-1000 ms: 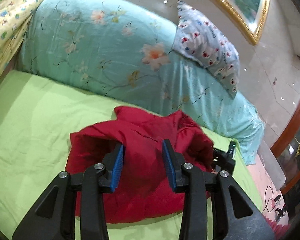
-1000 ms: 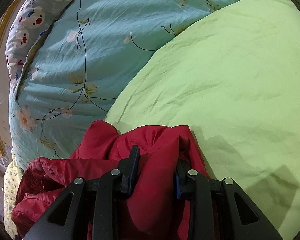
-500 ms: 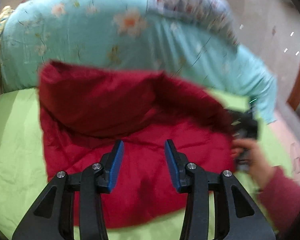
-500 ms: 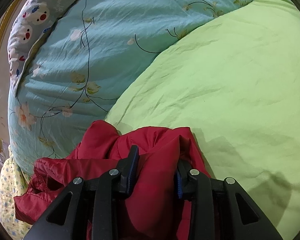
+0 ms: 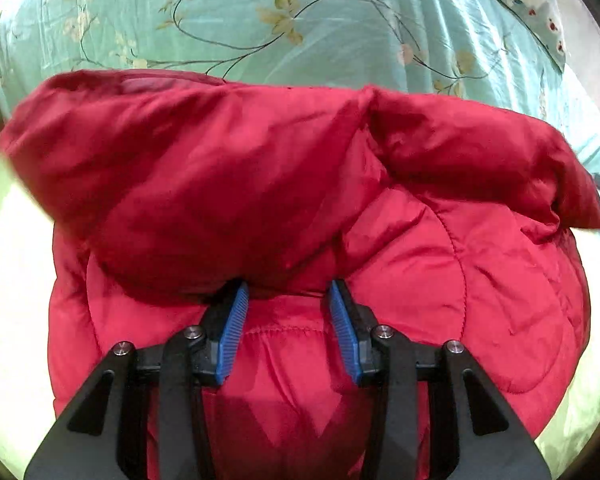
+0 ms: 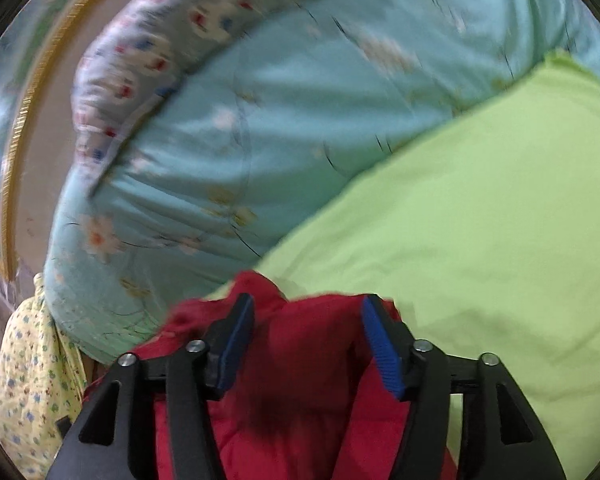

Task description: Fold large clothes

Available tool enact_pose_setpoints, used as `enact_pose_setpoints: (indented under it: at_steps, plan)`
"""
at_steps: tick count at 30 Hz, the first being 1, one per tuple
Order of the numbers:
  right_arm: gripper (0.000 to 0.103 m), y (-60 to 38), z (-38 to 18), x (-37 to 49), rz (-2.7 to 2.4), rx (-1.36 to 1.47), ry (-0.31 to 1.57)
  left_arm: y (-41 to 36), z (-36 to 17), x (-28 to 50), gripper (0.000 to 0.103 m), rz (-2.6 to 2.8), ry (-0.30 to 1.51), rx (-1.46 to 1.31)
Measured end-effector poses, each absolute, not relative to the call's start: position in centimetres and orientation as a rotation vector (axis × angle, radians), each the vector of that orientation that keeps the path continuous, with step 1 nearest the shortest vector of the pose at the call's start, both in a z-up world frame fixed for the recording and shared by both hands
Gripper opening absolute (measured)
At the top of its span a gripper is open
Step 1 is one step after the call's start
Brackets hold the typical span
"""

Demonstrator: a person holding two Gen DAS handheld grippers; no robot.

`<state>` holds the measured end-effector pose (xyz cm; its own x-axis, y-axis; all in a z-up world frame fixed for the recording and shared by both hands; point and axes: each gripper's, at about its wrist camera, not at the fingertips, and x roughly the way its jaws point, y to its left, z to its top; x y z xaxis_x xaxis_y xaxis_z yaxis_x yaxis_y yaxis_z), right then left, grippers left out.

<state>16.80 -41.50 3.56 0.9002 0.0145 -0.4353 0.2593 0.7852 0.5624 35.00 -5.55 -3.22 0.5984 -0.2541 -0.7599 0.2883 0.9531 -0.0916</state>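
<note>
Although a fold has been started, the task is judged to be only partway done. The red jacket (image 5: 420,280) is spread on the green bed (image 5: 12,280), in front of the teal quilt (image 5: 300,20) that is heaped at 12 o'clock. In the left wrist view, one panel of the jacket, blurred as if in motion, is seen doubled over the quilted body from 10 o'clock toward 3 o'clock, with its edge reaching the frame's right border, where a sliver of the other tool is glimpsed. The left tongs (image 5: 288,312) are held wide, nothing being gripped between the blue pads, and are poised just over the jacket's middle, at the lower edge of the folded panel. The right tongs (image 6: 308,336) are likewise parted wide, with red fabric lying between and below the pads (image 6: 380,344); whether any cloth is touched cannot be told from the blur. Left to do, by this judgement: the panel is to be laid flat, the remaining side and sleeves brought in, and the bundle halved. A patterned pillow (image 6: 140,60) is seen at 11 o'clock in the right view.
</note>
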Motion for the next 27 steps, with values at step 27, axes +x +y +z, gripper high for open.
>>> enact_pose_setpoints:
  at_steps: [27]
  plan:
    - [0.079,-35.9,-3.5,27.4,-0.063,0.324,0.783,0.2,-4.1,37.2,0.04,-0.274,0.88,-0.119]
